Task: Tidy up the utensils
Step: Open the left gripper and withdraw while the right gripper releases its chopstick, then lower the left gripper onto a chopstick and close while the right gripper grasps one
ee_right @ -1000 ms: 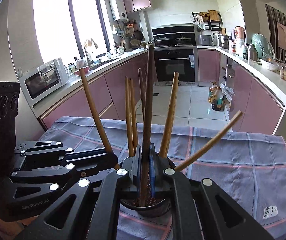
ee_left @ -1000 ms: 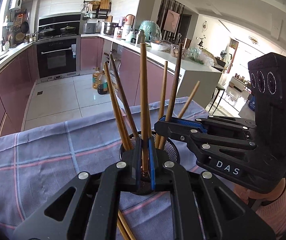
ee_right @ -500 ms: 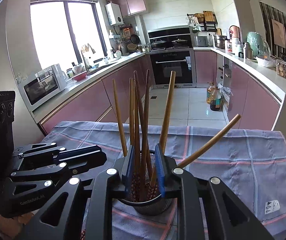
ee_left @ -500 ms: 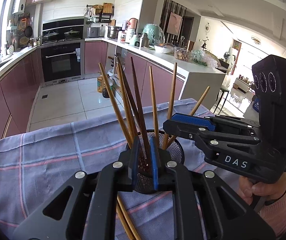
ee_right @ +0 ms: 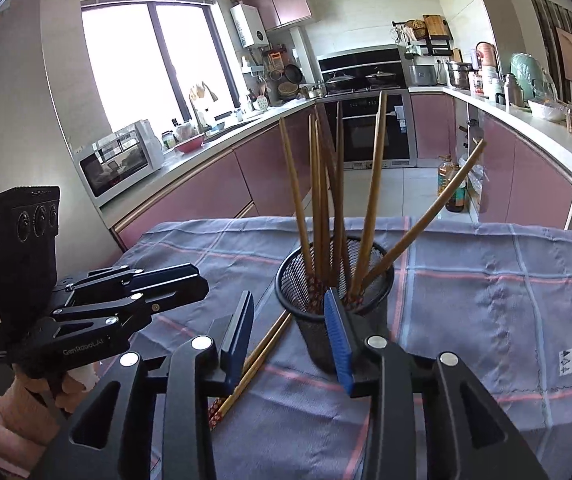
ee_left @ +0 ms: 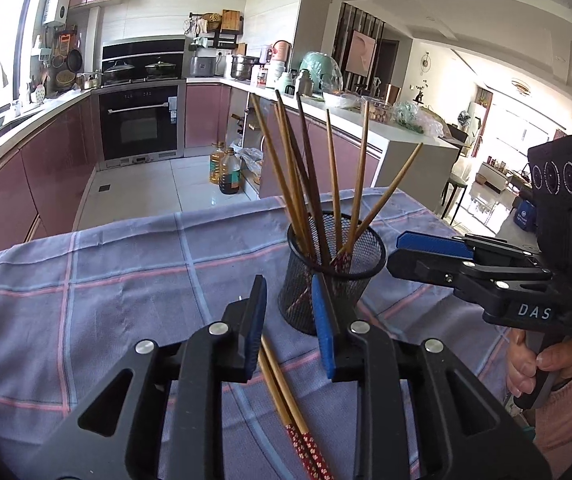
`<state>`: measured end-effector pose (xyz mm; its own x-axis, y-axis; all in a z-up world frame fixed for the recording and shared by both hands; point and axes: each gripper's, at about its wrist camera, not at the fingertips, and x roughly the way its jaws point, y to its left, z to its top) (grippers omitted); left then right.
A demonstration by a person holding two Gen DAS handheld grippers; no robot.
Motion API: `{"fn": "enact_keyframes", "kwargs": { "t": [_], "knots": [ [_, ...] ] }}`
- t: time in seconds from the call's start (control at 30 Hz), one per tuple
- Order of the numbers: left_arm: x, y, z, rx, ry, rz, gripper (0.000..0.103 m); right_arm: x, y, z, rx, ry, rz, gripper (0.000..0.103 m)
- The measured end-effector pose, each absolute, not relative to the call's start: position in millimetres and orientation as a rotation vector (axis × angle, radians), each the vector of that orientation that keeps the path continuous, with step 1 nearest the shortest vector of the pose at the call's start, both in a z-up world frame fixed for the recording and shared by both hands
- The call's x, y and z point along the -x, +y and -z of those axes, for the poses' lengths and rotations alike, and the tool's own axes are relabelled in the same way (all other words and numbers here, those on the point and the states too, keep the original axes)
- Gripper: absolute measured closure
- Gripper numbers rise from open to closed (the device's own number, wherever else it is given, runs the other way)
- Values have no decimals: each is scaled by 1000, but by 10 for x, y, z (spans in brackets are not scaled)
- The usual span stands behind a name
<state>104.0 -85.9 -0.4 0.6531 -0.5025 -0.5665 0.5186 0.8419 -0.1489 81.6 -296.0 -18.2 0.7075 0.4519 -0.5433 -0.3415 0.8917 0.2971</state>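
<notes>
Standing in the black mesh cup (ee_left: 336, 276) are many chopsticks (ee_left: 306, 176), fanned out. Left of the cup, the left gripper (ee_left: 289, 326) is seen opening, with nothing pinched. Two more chopsticks (ee_left: 286, 400) are laid on the checked cloth (ee_left: 86, 280) near the cup. Right of the cup, the right gripper (ee_right: 289, 334) is opening too, and nothing is held.
</notes>
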Motion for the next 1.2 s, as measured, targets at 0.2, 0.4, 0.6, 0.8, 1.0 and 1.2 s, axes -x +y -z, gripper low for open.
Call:
{"fn": "enact_keyframes", "kwargs": {
  "t": [0.2,0.4,0.6,0.8,1.0,1.2],
  "knots": [
    [-982,-606,319,7,702,514,71,-781,-2631,624,-174,776,-497,67],
    [-953,-408,640,35,778,459,70,-761,-2363,916,-150,860,-487,67],
    [-901,-335,797,52,807,444,70,-745,-2210,997,-113,885,-472,67],
    [-834,-357,853,48,818,456,70,-734,-2128,1021,-78,886,-454,67],
    [-809,-401,869,43,822,472,70,-711,-2095,1050,-43,894,-435,67],
    [-776,-460,890,27,827,493,70,-687,-2152,1057,-49,907,-422,68]
  ]
}}
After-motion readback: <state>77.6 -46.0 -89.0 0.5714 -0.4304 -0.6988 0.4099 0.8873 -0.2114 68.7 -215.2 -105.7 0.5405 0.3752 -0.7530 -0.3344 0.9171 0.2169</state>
